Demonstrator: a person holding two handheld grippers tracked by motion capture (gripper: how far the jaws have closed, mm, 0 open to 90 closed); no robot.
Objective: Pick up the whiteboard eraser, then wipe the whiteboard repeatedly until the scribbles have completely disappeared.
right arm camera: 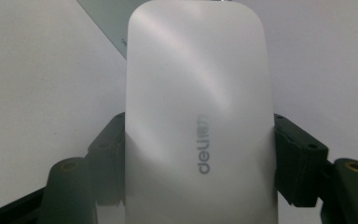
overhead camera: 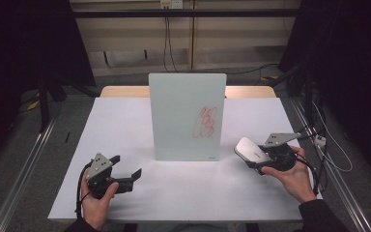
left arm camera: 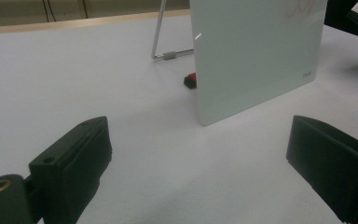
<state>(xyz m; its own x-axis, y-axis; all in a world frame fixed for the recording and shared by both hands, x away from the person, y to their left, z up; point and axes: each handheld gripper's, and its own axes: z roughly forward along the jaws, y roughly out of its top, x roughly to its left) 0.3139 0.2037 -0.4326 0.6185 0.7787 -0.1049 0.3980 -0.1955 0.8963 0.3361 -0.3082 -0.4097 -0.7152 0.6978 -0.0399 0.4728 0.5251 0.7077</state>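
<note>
Currently the right gripper (overhead camera: 263, 162) is clamped on a white rounded plastic eraser block (overhead camera: 249, 151) marked "deli", held above the white table (overhead camera: 125, 121) near its right edge, just right of the upright frosted glass whiteboard (overhead camera: 186, 116). Red scribble (overhead camera: 206, 122) sits on the board's right half. Left gripper (overhead camera: 125, 174) hovers near the front-left corner, jaws spread wide, nothing between them.

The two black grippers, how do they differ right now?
The left gripper has its jaws wide apart and empty, low over the white table. The right gripper is shut on a white rounded plastic eraser, raised and tilted toward the upright glass whiteboard. Each is hand-held.
</note>
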